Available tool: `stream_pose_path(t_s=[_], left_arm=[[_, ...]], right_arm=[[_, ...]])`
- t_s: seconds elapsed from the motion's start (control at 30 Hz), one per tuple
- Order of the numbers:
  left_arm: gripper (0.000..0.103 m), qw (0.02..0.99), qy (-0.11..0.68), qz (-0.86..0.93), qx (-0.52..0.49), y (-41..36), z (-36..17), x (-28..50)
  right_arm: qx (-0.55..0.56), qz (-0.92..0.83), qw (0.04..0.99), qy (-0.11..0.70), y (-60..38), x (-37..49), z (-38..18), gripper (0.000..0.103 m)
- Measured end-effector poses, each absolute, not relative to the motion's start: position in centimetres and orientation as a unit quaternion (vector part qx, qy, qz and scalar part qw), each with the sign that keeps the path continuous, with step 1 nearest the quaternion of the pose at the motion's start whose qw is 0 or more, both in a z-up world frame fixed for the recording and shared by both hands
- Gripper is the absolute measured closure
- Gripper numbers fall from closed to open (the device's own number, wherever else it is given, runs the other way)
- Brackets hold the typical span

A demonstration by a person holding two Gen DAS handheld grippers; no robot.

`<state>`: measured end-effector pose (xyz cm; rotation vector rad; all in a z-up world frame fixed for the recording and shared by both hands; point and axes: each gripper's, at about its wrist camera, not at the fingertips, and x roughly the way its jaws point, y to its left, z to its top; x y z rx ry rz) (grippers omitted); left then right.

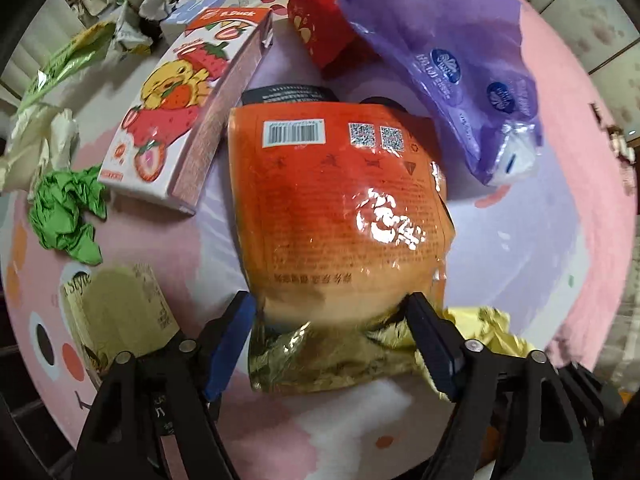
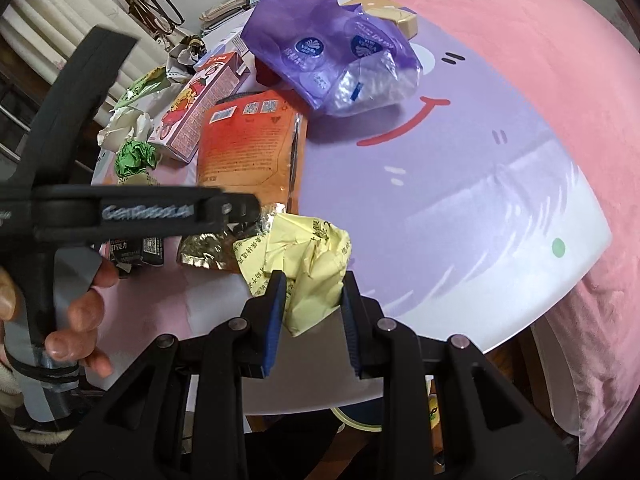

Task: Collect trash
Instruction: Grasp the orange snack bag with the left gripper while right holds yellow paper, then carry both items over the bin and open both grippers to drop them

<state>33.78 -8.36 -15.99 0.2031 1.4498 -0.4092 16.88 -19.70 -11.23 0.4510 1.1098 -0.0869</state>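
Observation:
An orange snack bag [image 1: 340, 200] with a gold foil end lies flat on the round table [image 2: 460, 208]. My left gripper [image 1: 332, 340] points straight down over that foil end and stands open, a blue pad on each side of the bag. In the right wrist view the left gripper [image 2: 244, 210] shows as a black bar above the bag [image 2: 244, 148], with a person's hand [image 2: 80, 312] on its handle. My right gripper [image 2: 313, 280] is shut on a crumpled yellow wrapper [image 2: 304, 248], which also shows beside the left gripper's finger [image 1: 488, 332].
Around the bag lie a strawberry duck box [image 1: 176, 120], a purple plastic bag [image 1: 440, 60], a red pouch [image 1: 320, 28], a green paper ball [image 1: 68, 212], white crumpled paper [image 1: 40, 140], a pale packet [image 1: 116, 312] and black chocolate wrappers [image 2: 140, 248]. The table's edge runs near the right gripper.

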Motion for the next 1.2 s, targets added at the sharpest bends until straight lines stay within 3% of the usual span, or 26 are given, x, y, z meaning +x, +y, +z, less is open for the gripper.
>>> stream_pose_path(t_s=[0.33, 0.47, 0.57, 0.6, 0.63, 0.73, 0.9, 1.2], left_arm=[[0.004, 0.729, 0.655, -0.148, 0.132, -13.9, -17.1, 35.6], [0.005, 0.737, 0.646, -0.151, 0.133, -14.4, -17.2, 36.2], [0.024, 0.749, 0.629, -0.161, 0.134, -14.0, -16.0, 35.5], [0.042, 0.753, 0.623, -0.164, 0.134, -13.4, -15.5, 35.2], [0.051, 0.755, 0.62, -0.169, 0.135, -13.0, -15.0, 34.9], [0.064, 0.757, 0.618, -0.173, 0.124, -12.9, -14.5, 35.0], [0.074, 0.755, 0.625, -0.179, 0.084, -11.3, -13.9, 34.7], [0.075, 0.781, 0.599, -0.171, 0.034, -8.7, -10.8, 30.3]], right_arm=[[0.219, -0.033, 0.824, 0.522, -20.3, 16.9, -11.5, 0.079], [0.224, -0.031, 0.823, 0.522, -20.8, 16.7, -11.3, 0.079], [0.225, -0.03, 0.822, 0.523, -21.3, 16.4, -11.3, 0.079], [0.224, -0.029, 0.821, 0.523, -21.3, 16.4, -11.4, 0.079], [0.224, -0.028, 0.821, 0.524, -21.5, 16.5, -11.4, 0.079], [0.223, -0.027, 0.821, 0.525, -21.6, 16.7, -11.5, 0.079], [0.216, -0.022, 0.822, 0.526, -21.7, 17.1, -11.5, 0.079], [0.19, 0.013, 0.832, 0.522, -21.5, 16.4, -10.2, 0.079]])
